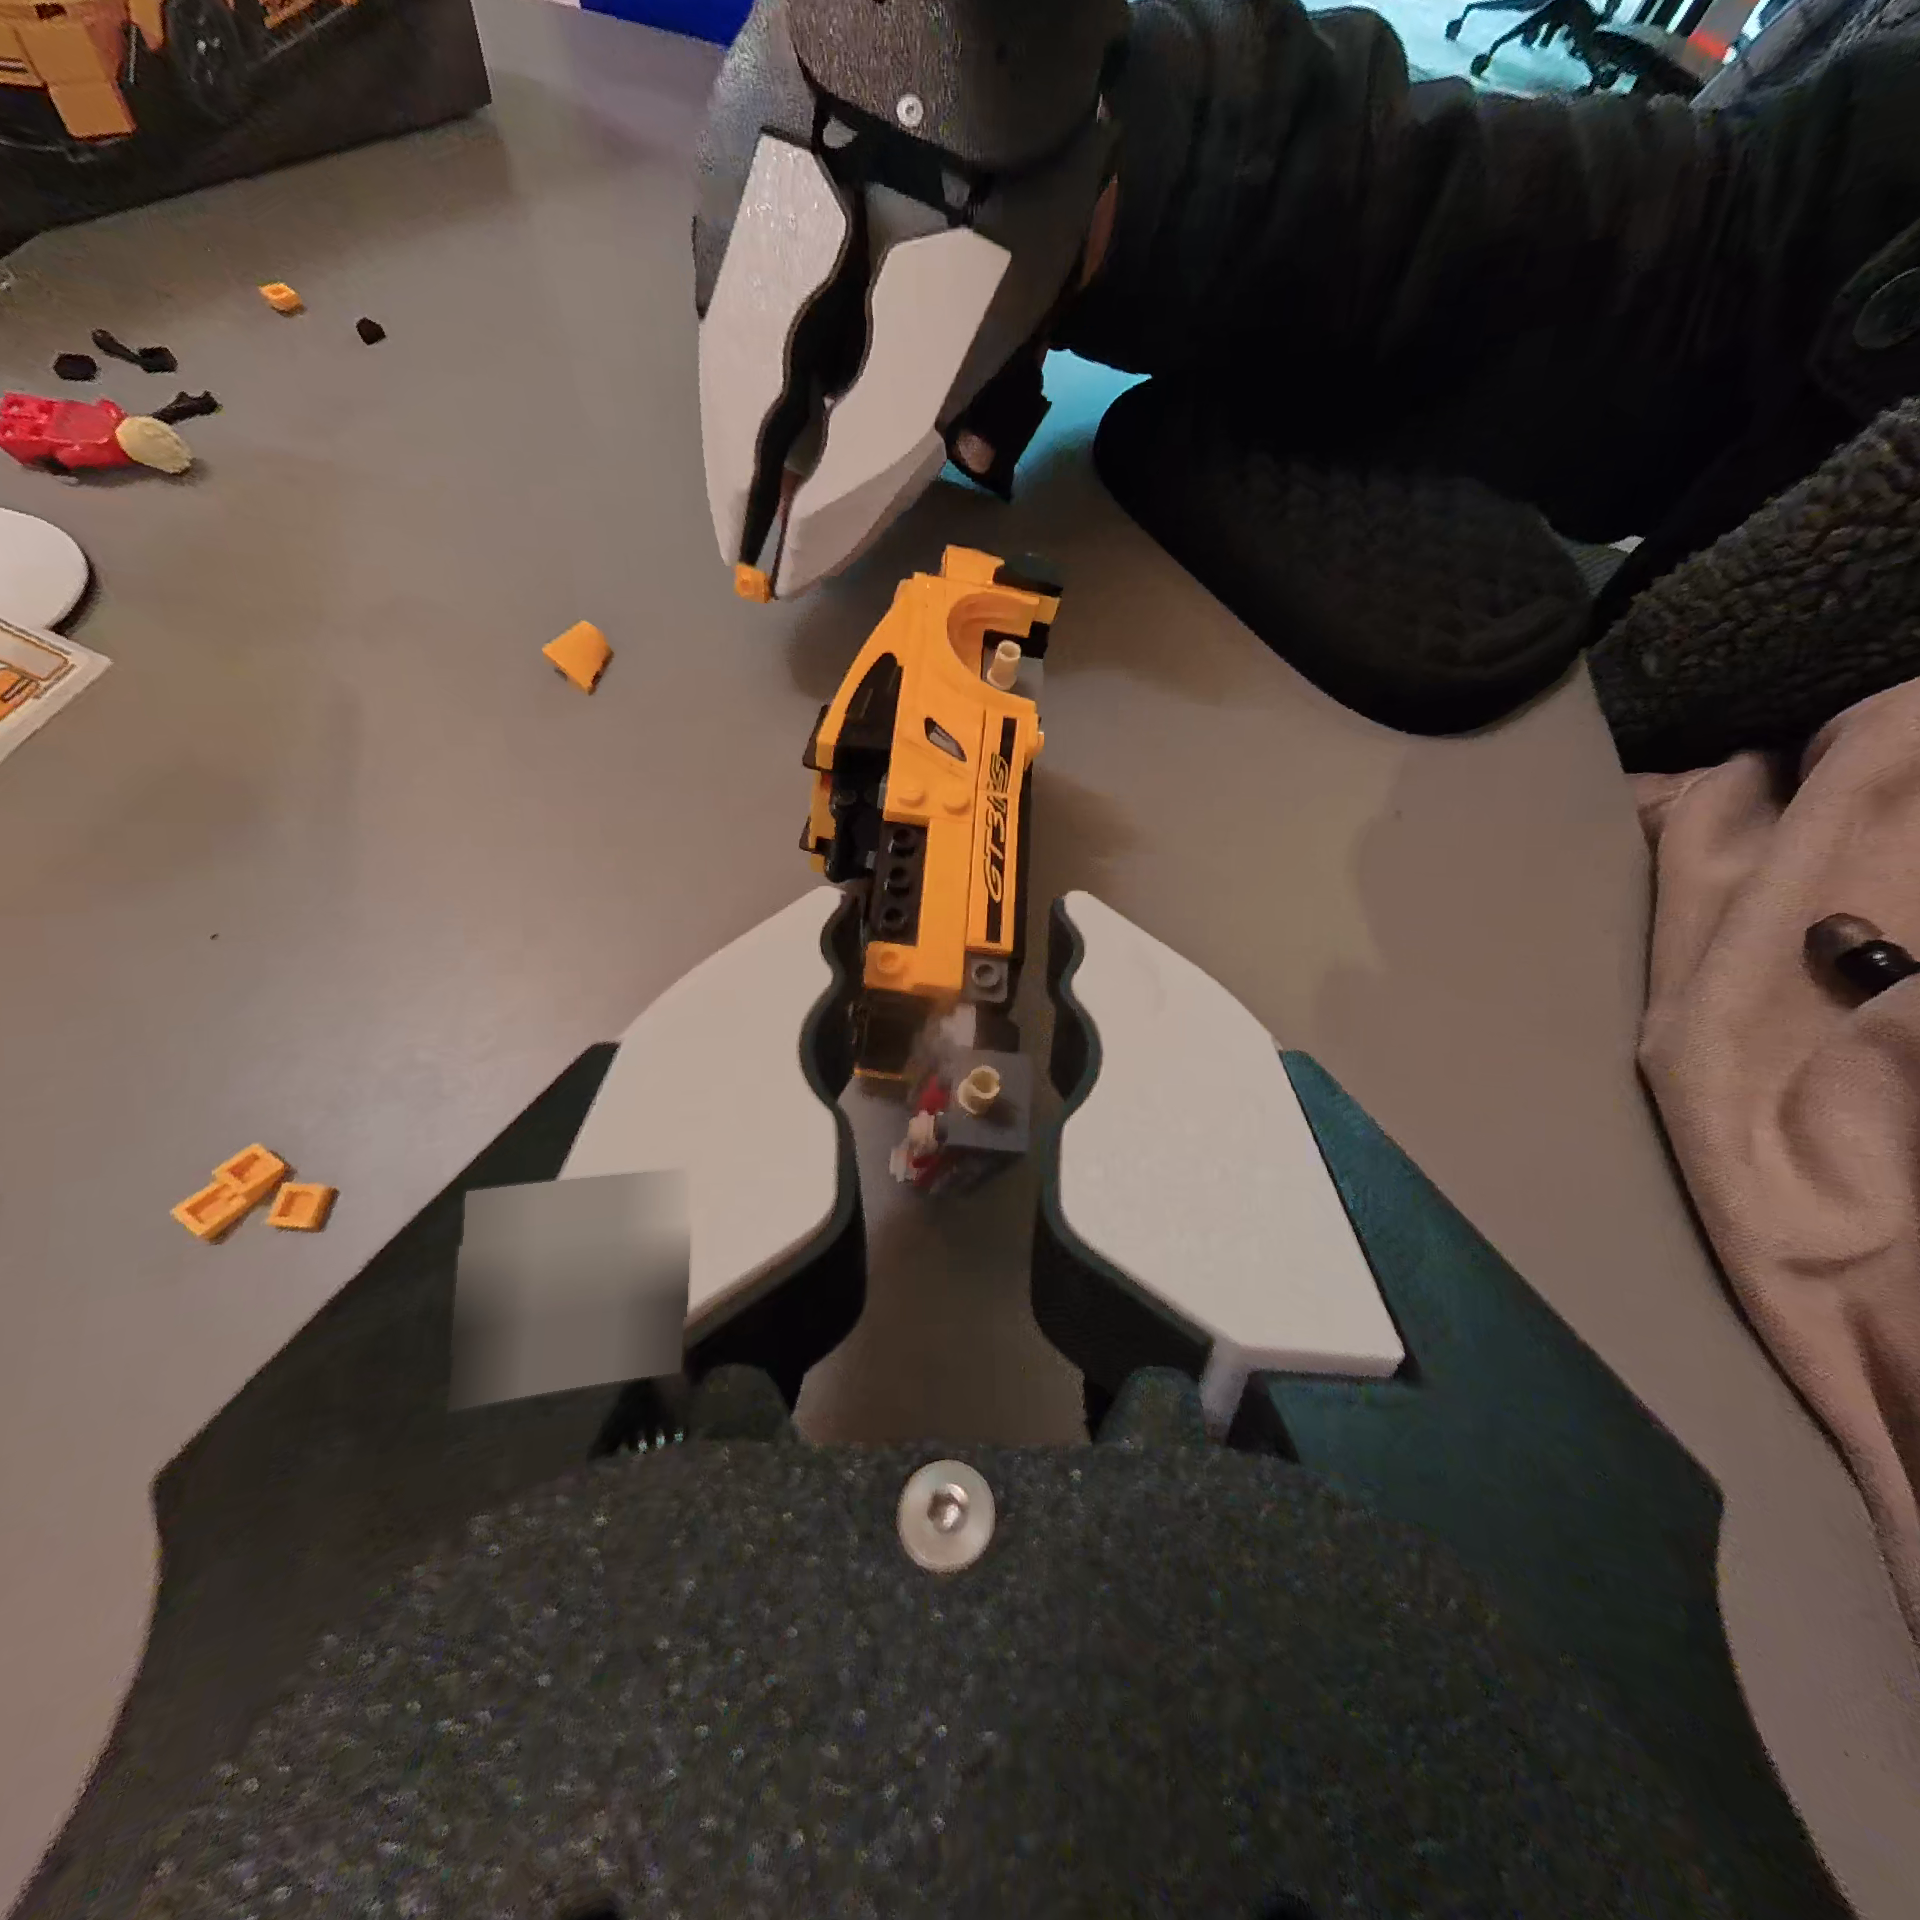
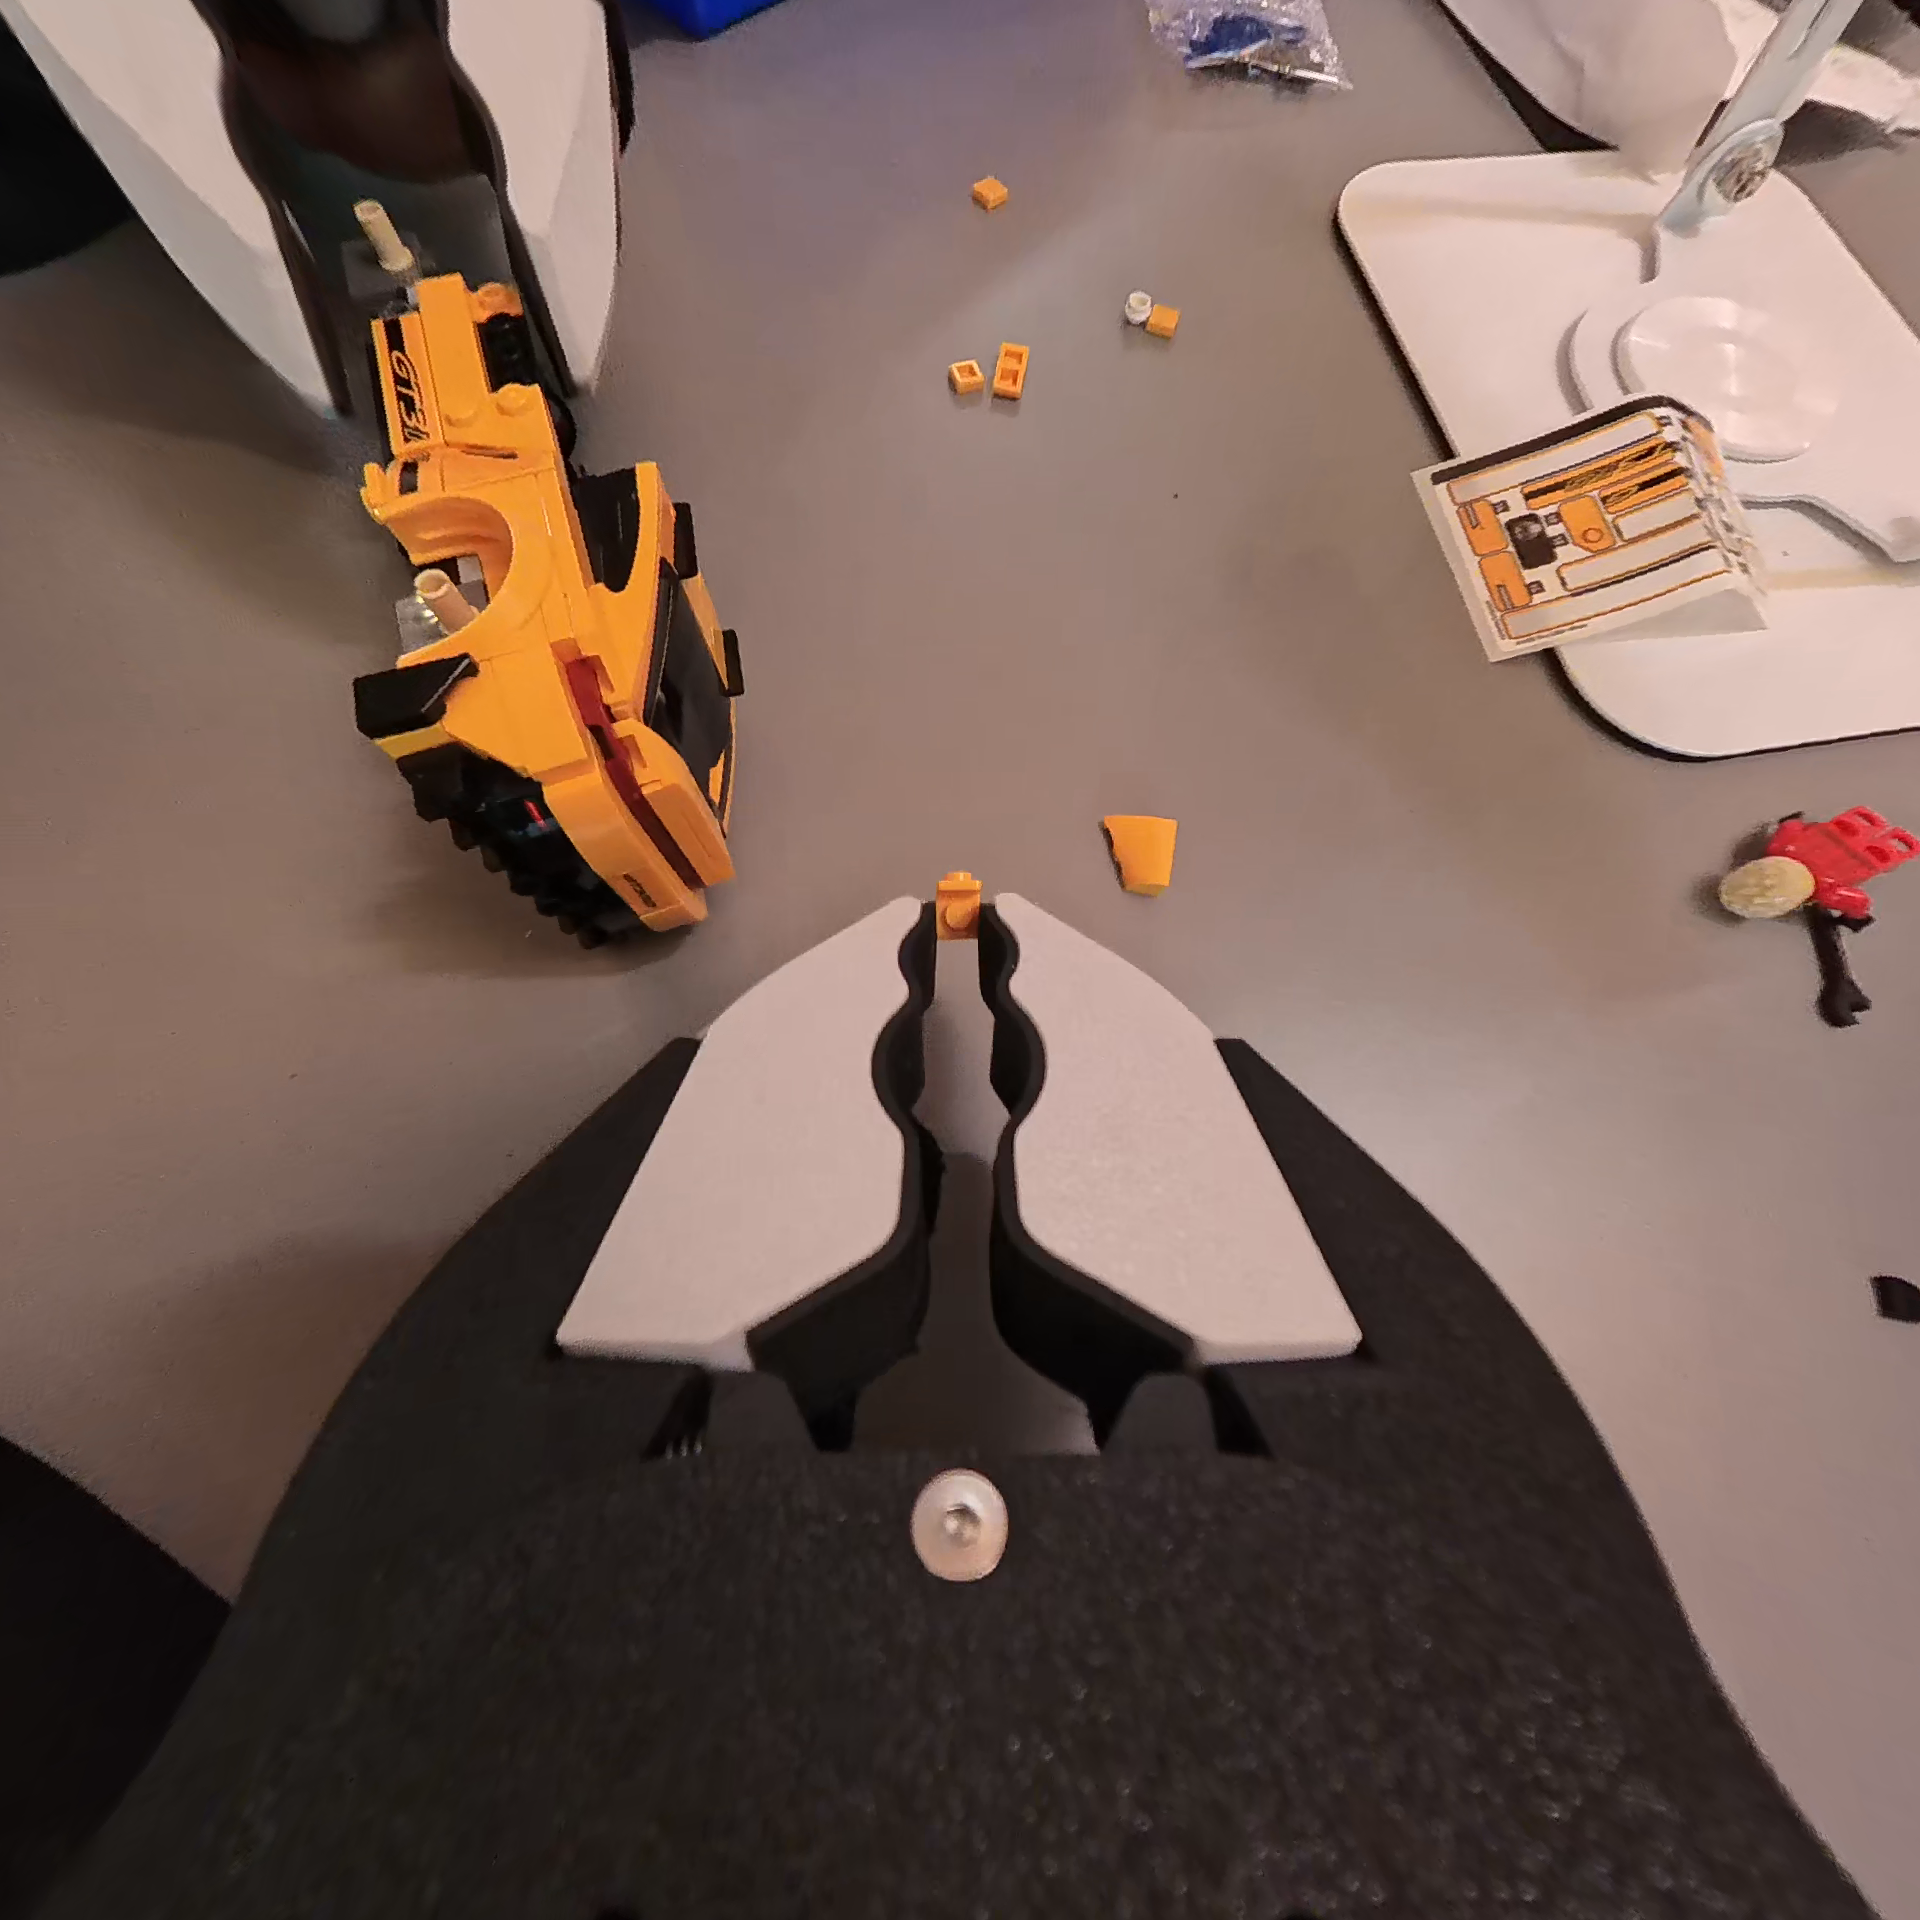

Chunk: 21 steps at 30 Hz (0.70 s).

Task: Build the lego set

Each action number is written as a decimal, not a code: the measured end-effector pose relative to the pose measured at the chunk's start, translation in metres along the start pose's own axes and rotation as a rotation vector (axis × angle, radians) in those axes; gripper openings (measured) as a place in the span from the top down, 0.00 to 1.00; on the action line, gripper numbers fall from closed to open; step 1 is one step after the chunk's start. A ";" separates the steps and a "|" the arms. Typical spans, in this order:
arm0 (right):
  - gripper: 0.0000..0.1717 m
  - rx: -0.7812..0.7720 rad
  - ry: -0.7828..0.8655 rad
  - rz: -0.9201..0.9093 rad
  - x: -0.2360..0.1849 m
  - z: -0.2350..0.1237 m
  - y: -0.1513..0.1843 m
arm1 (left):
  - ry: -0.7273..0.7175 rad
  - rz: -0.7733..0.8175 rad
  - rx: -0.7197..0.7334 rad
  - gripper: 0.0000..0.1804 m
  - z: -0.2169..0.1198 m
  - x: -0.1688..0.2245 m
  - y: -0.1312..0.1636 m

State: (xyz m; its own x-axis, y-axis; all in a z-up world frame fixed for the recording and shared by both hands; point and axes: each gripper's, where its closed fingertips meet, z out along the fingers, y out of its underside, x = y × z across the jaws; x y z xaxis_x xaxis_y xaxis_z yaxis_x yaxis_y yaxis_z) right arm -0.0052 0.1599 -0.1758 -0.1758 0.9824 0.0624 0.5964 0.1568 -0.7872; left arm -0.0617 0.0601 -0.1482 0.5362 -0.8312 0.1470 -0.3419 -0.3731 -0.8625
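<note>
A yellow-orange and black brick-built car (image 1: pixel 935 790) lies on its side on the grey table (image 1: pixel 416 883). Its near end sits between the fingers of my left gripper (image 1: pixel 951 899). The left pad (image 1: pixel 831 997) is against the car, but a strip of table shows between the car and the right pad (image 1: pixel 1070 997), so the jaws stand open around it. My right gripper (image 2: pixel 958 904) is shut on a small orange brick piece (image 2: pixel 958 914) at its fingertips, just above the table. It also shows in the left wrist view (image 1: pixel 764 577), beyond the car's far end. The car lies at the left in the right wrist view (image 2: pixel 540 623).
A loose orange wedge (image 2: pixel 1141 852) lies right of my right fingertips. Small orange tiles (image 2: pixel 992 369) and a red toy figure part (image 2: pixel 1829 862) lie on the table. A white stand base (image 2: pixel 1507 312) carries a sticker sheet (image 2: pixel 1579 530). A person's dark sleeve (image 1: pixel 1351 312) and beige cloth (image 1: pixel 1787 1039) are on the right. About 12 cm separates my left fingertips from my right.
</note>
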 end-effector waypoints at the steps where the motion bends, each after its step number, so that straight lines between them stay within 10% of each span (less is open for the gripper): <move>1: 0.96 -0.010 0.000 0.001 0.000 0.000 0.001 | -0.002 0.000 0.001 0.81 0.000 0.000 0.000; 12: 0.96 0.007 0.000 -0.019 -0.003 -0.003 -0.003 | 0.011 -0.028 0.076 0.81 -0.005 0.000 -0.011; 21: 0.96 0.306 -0.048 -0.161 -0.040 -0.031 -0.072 | -0.017 -0.098 0.278 0.91 -0.020 -0.003 -0.045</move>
State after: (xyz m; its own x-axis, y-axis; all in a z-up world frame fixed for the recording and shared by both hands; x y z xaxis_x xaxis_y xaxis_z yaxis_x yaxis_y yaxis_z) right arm -0.0167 0.1120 -0.1019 -0.2894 0.9407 0.1773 0.2966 0.2642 -0.9177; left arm -0.0630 0.0715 -0.1001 0.5700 -0.7889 0.2299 -0.0647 -0.3220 -0.9445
